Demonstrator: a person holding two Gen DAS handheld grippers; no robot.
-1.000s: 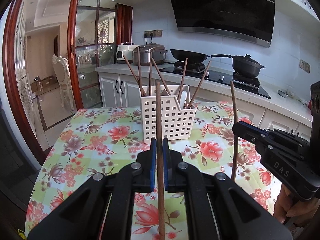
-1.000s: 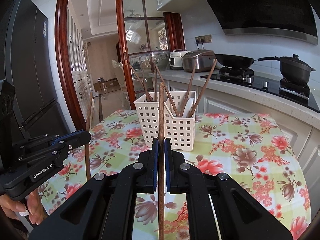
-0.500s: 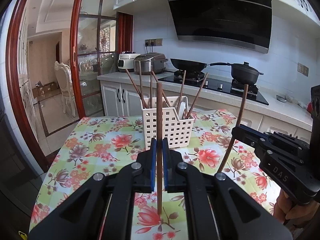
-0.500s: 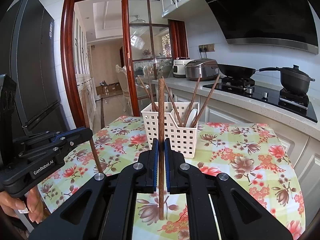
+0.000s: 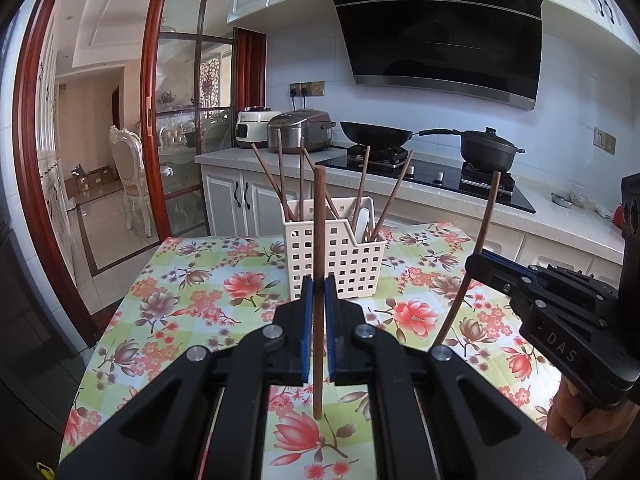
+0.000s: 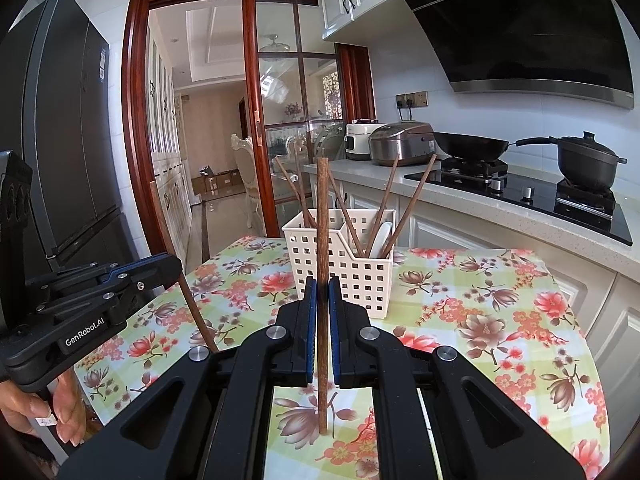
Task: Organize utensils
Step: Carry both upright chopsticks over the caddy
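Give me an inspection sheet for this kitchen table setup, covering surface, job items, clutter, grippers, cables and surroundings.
Surface: table under a floral cloth.
Job's things: white caddy stands on the table, with chopsticks and a white spoon in it; one chopstick upright in the left gripper, another chopstick upright in the right.
Clutter: nothing seen on the table.
Grippers: left gripper shut on its chopstick; right gripper shut on its chopstick, both short of the caddy.
Cables: plugs in the wall sockets.
Surroundings: counter with rice cookers, wok, pot, hood above; fridge; glass door.
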